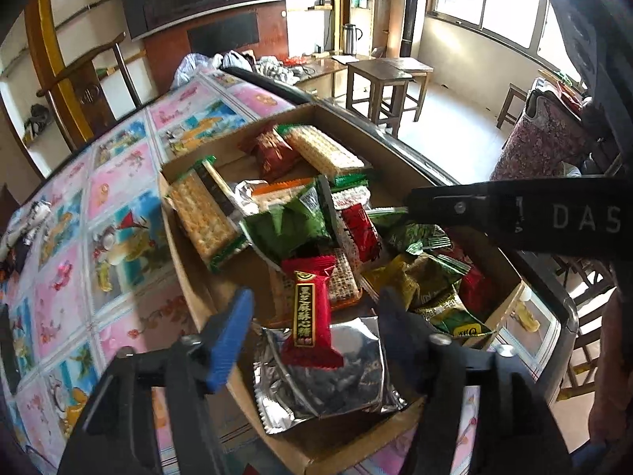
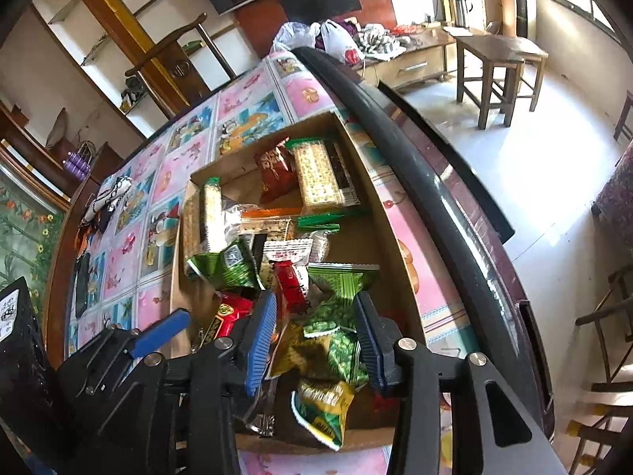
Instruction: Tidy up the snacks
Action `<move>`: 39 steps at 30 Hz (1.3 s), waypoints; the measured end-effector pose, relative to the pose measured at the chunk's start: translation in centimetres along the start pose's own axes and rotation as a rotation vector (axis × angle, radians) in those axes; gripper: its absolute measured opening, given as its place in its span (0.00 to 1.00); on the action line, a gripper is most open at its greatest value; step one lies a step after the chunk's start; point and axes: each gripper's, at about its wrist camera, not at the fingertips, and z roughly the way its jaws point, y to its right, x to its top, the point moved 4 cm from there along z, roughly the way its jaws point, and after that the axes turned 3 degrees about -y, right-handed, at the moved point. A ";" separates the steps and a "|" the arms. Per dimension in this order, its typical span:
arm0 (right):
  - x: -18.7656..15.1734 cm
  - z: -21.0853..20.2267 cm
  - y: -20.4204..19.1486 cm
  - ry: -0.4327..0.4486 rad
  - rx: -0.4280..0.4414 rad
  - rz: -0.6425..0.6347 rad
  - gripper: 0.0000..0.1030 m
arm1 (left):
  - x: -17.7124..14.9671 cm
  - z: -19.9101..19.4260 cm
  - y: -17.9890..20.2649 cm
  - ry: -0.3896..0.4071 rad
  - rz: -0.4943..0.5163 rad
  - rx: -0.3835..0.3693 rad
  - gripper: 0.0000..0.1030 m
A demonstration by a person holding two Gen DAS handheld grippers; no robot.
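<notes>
An open cardboard box (image 1: 186, 273) (image 2: 395, 269) on the flowered tablecloth holds several snack packets: cracker packs (image 1: 201, 217) (image 2: 316, 174), green packets and red ones. My left gripper (image 1: 316, 328) is open over the box's near end; a red candy packet (image 1: 312, 312) lies loose between its fingers, on a silver packet (image 1: 328, 372). My right gripper (image 2: 314, 340) is open over a heap of green packets (image 2: 336, 316), with a yellow-green packet (image 2: 322, 407) just below. Its black finger (image 1: 494, 213) crosses the left wrist view; the left gripper's blue finger (image 2: 162, 332) shows in the right wrist view.
The table's dark rounded rim (image 2: 419, 166) runs close along the box's right side. A dark phone (image 2: 81, 285) and a patterned bundle (image 2: 110, 198) lie on the cloth to the left. A wooden chair (image 1: 79, 87) stands behind the table, stools (image 1: 383, 79) on the floor.
</notes>
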 end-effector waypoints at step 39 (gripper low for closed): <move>-6.2 -5.6 -6.1 0.124 -0.121 -0.156 0.88 | -2.7 -11.4 -8.1 0.083 -0.064 0.321 0.99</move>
